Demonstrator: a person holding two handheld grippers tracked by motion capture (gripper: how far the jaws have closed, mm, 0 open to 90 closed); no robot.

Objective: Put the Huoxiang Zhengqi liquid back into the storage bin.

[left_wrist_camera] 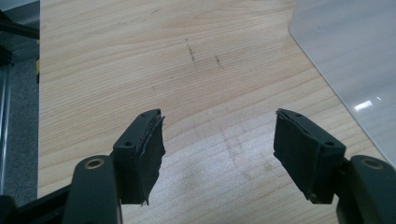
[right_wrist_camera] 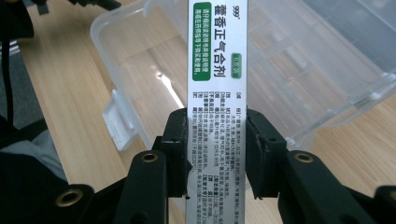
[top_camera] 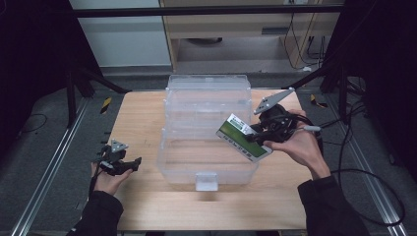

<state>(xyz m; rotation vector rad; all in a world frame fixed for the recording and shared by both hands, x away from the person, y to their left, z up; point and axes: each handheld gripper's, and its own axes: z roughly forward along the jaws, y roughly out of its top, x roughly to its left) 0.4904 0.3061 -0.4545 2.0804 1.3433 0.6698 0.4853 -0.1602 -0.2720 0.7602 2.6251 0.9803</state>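
Green-and-white flat cardboard medicine box [top_camera: 244, 137] clamped in right gripper [top_camera: 259, 133], over clear plastic storage bin [top_camera: 169, 147]. Left gripper [left_wrist_camera: 218, 154] jaws wide apart, empty, on wooden table [top_camera: 137, 118].

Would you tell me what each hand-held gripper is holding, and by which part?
The right hand-held gripper clamps the box across its narrow sides near one end. The left hand-held gripper holds nothing.

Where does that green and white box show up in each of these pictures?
High view: the box sits right of centre, held over the clear bin by the right tool.
Left gripper view: wooden table and a bin corner between open jaws.
Right gripper view: the box runs up the middle, clamped between the jaws.
Shared landmark: the clear bin.
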